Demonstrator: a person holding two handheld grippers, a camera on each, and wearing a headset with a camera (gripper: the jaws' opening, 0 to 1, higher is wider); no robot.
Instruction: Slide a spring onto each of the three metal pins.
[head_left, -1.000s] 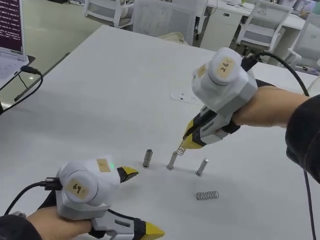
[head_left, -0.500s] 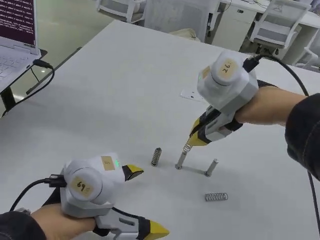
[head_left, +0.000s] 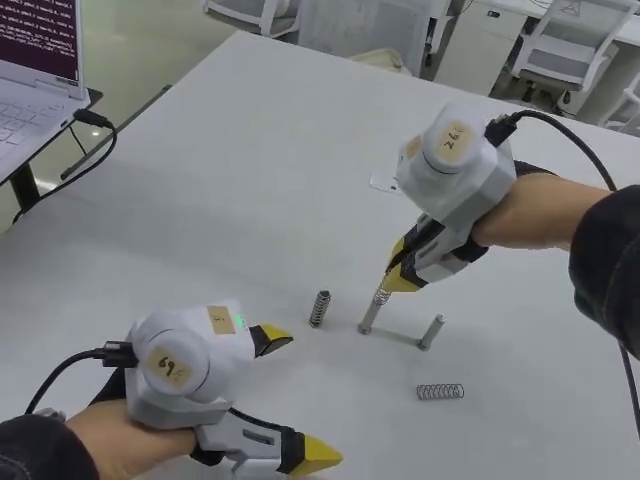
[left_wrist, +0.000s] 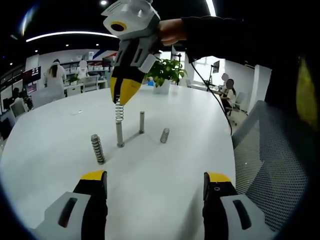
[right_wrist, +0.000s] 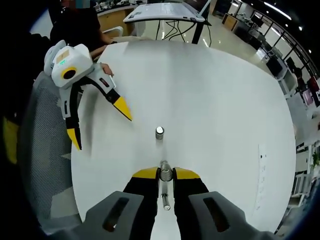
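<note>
Three metal pins stand on the white table (head_left: 200, 200). The left pin (head_left: 320, 308) wears a spring. My right gripper (head_left: 392, 285) is shut on a second spring (head_left: 382, 294), whose lower end meets the top of the middle pin (head_left: 369, 318). The right pin (head_left: 431, 332) is bare, and a third spring (head_left: 440, 391) lies loose in front of it. In the right gripper view the held spring (right_wrist: 165, 173) sits between the yellow tips. My left gripper (head_left: 298, 398) is open near the front edge. In the left gripper view the spring (left_wrist: 119, 112) hangs over the middle pin (left_wrist: 120, 135).
A laptop (head_left: 35, 60) and its black cable (head_left: 95, 150) are at the far left, off the table. Office chairs (head_left: 560, 40) stand beyond the far edge. A small white label (head_left: 385, 182) lies behind the right gripper.
The right gripper has brought the spring down and in, so its lower end now meets the middle pin's top. The left gripper has stayed put; the head camera has shifted.
</note>
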